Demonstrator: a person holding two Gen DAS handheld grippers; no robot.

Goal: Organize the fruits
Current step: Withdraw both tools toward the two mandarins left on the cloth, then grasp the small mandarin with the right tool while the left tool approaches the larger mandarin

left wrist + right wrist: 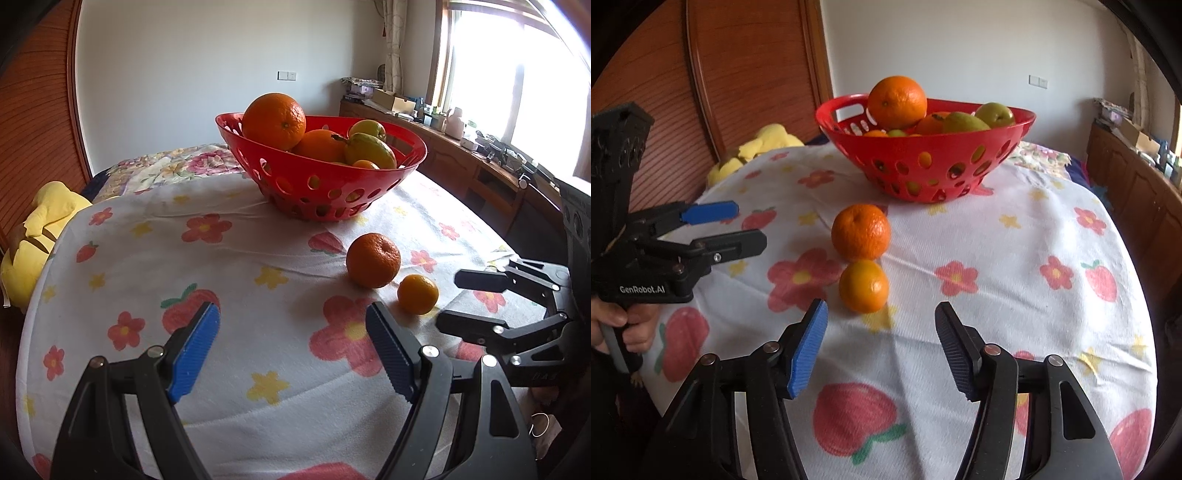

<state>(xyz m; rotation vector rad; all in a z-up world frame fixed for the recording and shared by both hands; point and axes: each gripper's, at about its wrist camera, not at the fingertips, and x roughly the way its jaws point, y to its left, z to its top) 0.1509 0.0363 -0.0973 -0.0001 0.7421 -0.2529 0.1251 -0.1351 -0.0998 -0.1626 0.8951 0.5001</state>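
The red perforated plastic basket (923,155) stood at the far side of the worktop, on a white cloth printed with flowers and strawberries (1015,258). It was already heaped: one big orange (897,101) perched on top above the rim, with more oranges and yellow-green fruit beneath. Judged light and rigid, but the top orange looked liable to roll if the basket were knocked.

Two fruits lay loose on the cloth in front of the basket, just beside each other and possibly touching. The larger dimpled orange mandarin (860,232) sat nearer the basket; the smaller smooth orange mandarin (863,286) sat nearer the tools. Both judged light, firm under a soft peel, round and apt to roll on the wrinkled cloth. Best hold: pads across the widest girth, modest squeeze to avoid bruising.

The right tool (881,332) hung low over the cloth, jaws spread wide and empty, pointed at the small mandarin, which lay just ahead and slightly left of the gap centre. The left tool (293,332) was likewise wide apart and empty, held level, with both mandarins ahead to its right. In the right wrist view the person's hand (624,328) gripped the left tool's handle.
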